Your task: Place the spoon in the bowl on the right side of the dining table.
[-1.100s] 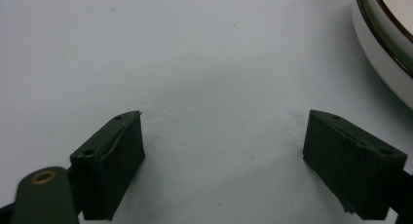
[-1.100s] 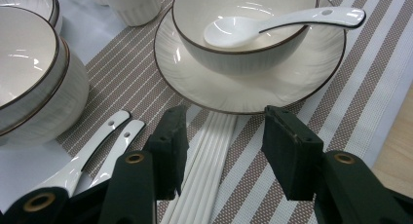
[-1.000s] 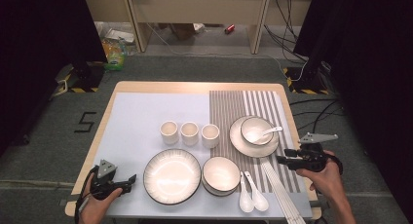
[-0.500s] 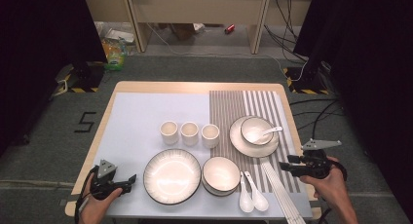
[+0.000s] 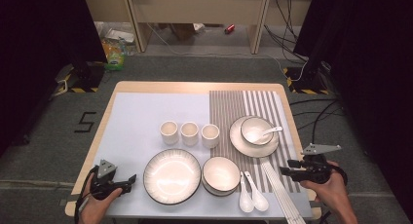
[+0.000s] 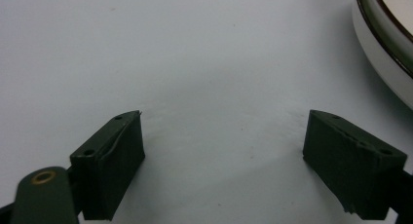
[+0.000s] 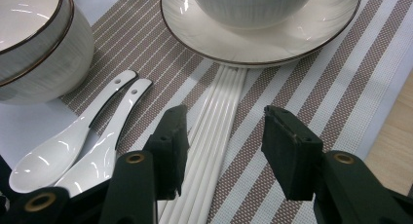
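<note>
Where right tool [image 7: 221, 146] hovers, chopsticks [image 7: 214, 131] beneath, untouched

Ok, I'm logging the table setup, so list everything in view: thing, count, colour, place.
cups: 3, white, a row at mid table
plate: 1, white with dark rim, near edge, left of the bowl
bowl: 1, white, near edge, centre
saucer: 1, white, on the striped mat, holding a small bowl with a spoon in it
loose spoons: 2, white, right of the bowl
chopsticks: several, white, on the mat at the near right
mat: 1, brown and white stripes, right half
left gripper: black, open, over bare table
right gripper: black, open, over the chopsticks
</note>
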The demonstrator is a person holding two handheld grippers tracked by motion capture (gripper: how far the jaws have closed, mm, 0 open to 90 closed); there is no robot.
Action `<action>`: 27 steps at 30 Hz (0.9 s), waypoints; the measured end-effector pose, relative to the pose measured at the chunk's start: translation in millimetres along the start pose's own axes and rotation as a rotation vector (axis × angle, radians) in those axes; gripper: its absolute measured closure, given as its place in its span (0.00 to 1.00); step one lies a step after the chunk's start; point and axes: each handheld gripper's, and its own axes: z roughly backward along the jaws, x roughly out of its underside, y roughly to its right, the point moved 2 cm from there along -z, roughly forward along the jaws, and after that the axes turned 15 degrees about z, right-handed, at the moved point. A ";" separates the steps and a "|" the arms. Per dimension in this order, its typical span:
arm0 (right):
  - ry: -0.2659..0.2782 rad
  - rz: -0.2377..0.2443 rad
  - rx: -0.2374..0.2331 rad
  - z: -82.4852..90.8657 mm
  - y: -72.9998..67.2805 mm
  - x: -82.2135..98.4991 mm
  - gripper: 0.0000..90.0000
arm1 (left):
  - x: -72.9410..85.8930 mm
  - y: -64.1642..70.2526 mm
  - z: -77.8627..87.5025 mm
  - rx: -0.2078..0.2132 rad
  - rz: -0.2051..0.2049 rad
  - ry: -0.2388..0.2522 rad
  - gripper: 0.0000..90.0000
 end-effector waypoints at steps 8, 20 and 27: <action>-0.001 0.000 0.000 1.9 -1.1 6.3 0.58 | 0.0 0.1 0.0 0.002 0.001 0.000 0.16; -0.009 -0.004 -0.002 2.1 -4.1 12.4 0.58 | -0.1 0.0 0.0 0.006 0.004 -0.001 0.16; -0.014 -0.006 -0.005 1.8 -7.7 14.8 0.59 | -0.1 -0.2 -0.1 0.008 0.004 -0.001 0.16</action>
